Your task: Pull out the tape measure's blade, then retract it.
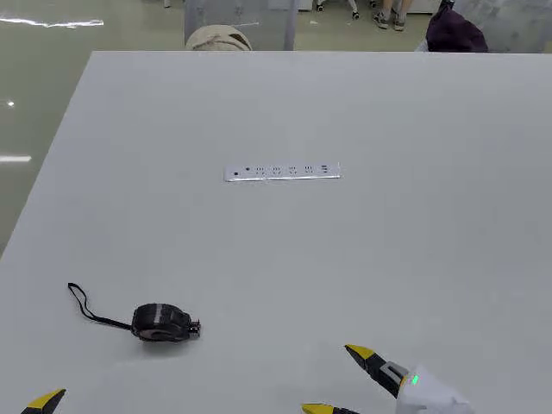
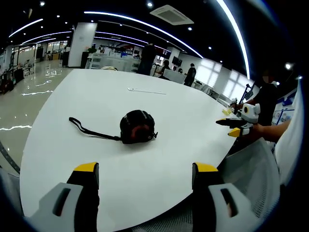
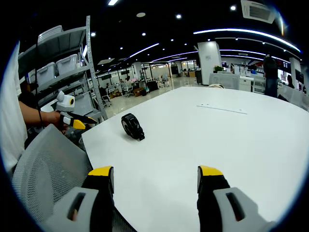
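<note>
A smooth white desk (image 1: pixel 362 250) with a matte top carries a tape measure (image 1: pixel 161 323) near its front-left corner, lying on its side. The case is compact, rounded and black, with a reddish disc on one side seen in the left gripper view. The blade's end hook sits at the mouth of the case. A thin black wrist strap (image 1: pixel 86 308) trails from the case in a loose loop across the desk. Farther back, near the middle, lies a long, flat, white power strip (image 1: pixel 282 172).

The left tongs (image 2: pixel 146 169) hang at the desk's near edge, pointing at the tape measure. Their black, yellow-tipped jaws are spread apart, with nothing between them. The right tongs (image 3: pixel 157 171) are also released and clear of the tape measure. A grey mesh chair back (image 3: pixel 48 164) stands beside the desk.
</note>
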Demonstrator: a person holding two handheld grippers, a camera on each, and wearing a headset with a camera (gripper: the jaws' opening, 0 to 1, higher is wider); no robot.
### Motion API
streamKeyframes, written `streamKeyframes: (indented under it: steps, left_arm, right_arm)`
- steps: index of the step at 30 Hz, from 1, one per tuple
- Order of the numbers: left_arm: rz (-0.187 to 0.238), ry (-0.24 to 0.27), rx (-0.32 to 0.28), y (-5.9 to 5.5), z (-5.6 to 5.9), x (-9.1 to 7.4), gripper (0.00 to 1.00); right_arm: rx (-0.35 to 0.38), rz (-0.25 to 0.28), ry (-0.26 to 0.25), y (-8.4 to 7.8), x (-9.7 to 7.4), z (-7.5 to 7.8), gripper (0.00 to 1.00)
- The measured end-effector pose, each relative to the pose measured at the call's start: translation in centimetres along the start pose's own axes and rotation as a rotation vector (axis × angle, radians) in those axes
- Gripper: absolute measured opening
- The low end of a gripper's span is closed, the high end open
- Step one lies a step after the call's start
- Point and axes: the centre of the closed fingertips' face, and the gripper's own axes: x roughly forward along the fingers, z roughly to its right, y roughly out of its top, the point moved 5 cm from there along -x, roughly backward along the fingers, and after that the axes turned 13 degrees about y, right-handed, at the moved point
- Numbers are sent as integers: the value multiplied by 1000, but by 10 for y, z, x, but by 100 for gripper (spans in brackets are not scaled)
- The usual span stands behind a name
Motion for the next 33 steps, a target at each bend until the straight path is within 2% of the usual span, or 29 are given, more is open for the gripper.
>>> streamKeyframes:
  steps: [7, 10, 21, 25, 33]
  left_arm:
    - [5, 6, -17, 1, 0, -1, 78]
    - [3, 11, -2, 1, 1, -1, 78]
    - [2, 7, -9, 1, -1, -1, 78]
    - [4, 8, -13, -1, -5, 0, 78]
    - [-5, 6, -9, -5, -3, 0, 78]
  right_arm:
    - [-1, 0, 1, 0, 0, 0, 71]
    - [-1, 3, 0, 0, 0, 0, 71]
    - [3, 9, 5, 0, 0, -1, 71]
    - [2, 7, 5, 1, 0, -1, 71]
    - [5, 8, 8, 0, 1, -2, 71]
